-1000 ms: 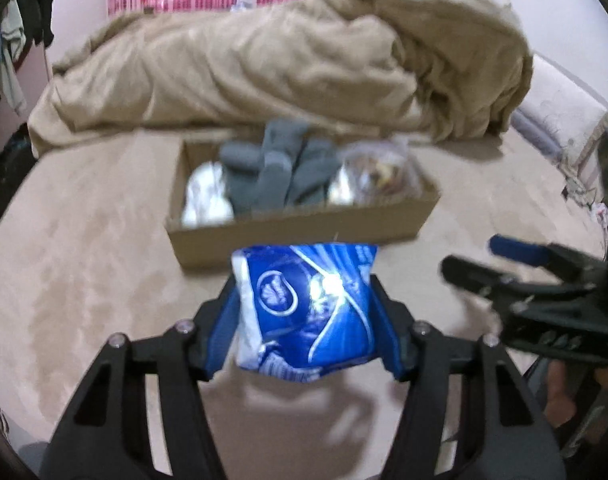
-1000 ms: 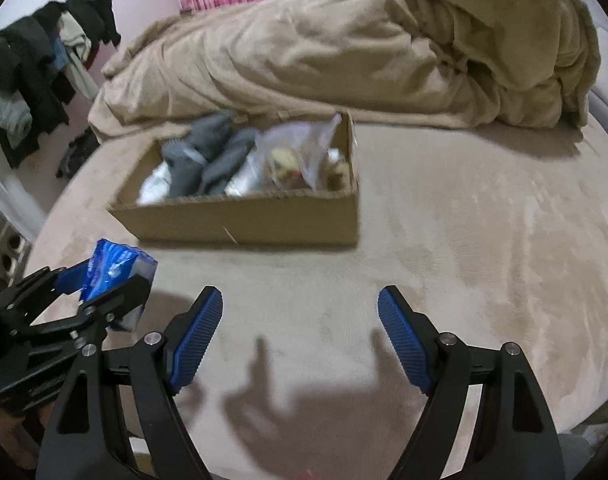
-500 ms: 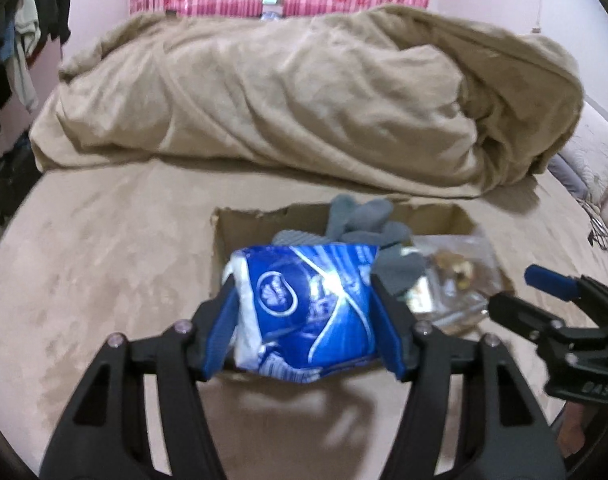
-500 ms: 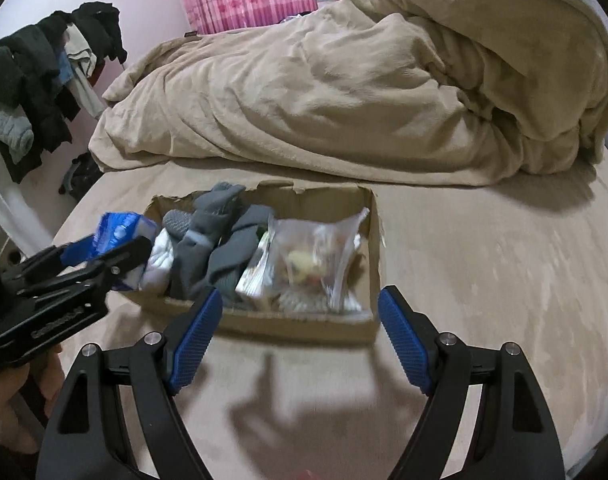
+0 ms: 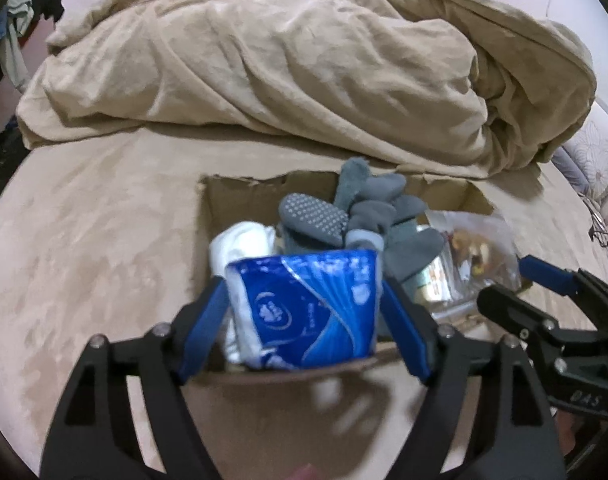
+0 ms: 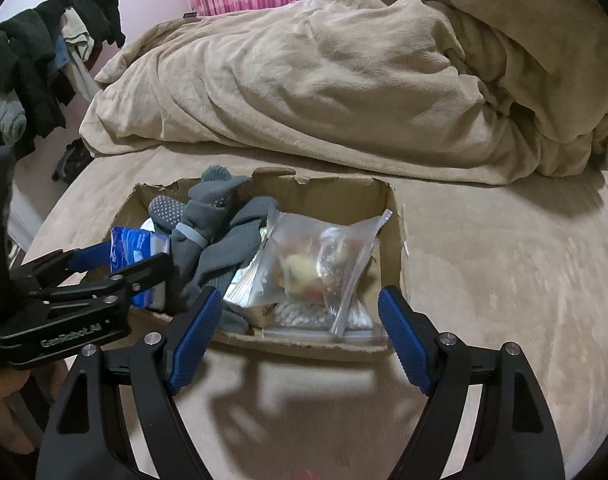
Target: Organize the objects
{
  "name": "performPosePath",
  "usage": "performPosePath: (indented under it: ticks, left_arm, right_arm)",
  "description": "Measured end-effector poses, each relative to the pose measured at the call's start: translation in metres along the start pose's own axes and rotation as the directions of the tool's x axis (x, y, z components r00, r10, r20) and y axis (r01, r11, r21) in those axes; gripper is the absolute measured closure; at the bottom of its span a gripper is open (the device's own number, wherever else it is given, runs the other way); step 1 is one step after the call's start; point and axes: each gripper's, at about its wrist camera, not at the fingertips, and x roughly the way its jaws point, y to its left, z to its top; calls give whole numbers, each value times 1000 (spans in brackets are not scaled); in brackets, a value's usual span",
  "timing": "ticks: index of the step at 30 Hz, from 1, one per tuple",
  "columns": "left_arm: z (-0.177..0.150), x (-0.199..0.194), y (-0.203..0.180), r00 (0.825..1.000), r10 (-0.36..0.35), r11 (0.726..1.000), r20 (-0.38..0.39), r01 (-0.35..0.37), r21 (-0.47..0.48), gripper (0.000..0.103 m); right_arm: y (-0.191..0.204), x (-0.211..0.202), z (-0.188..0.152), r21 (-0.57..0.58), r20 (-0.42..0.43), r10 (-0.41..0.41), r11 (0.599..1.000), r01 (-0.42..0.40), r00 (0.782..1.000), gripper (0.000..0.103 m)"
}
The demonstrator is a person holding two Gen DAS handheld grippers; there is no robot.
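**Tissue pack over the box's left end**

We hold the blue tissue pack point(image 5: 304, 312) clamped in the left gripper point(image 5: 304, 320), pads pressed on its two short sides, long face toward the camera. It hangs above the near left corner of the cardboard box point(image 6: 392, 240), not yet resting inside. Straight ahead of the fingers: a white bundle point(image 5: 243, 244) and grey socks point(image 5: 344, 216); a clear zip bag point(image 6: 320, 260) fills the right end. The right gripper point(image 6: 299, 336) is spread wide, holding nothing, just short of the box's near wall. Our judgement: the left hand is nearer the free spot, so the drop goes forward and down.
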Motion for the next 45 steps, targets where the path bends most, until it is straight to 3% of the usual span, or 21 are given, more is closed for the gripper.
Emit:
performPosePath:
  ticks: [11,26,28,31,37,45]
  left_arm:
    - [-18,-84,-18,995,7,998,96,-12,56,21]
    - [-74,-211,-35,978,-24,999,205,28,-19,21]
    - [-85,-225,-38,976,-36,998,214,45,-38,17]
    - [-100,-239,-43,978,-19,998,207,32,-62,9]
    - [-116,-235,-42,989,-29,996,148,41,-83,9]
    - [-117,-232,-38,989,-17,998,146,26,-64,9]
  right_arm:
    - [9,-45,-12,-26,22,-7,1000,7,1000,20]
    - [37,-161,-50,-52,86,12,999,-7,996,20]
    - [40,-181,-56,-47,99,15,999,-11,995,20]
    - [43,-203,-66,-49,111,16,999,-11,994,20]
    - [47,-212,-87,-56,87,24,998,-19,996,20]
    - [44,-207,-93,-29,74,19,999,-17,997,20]
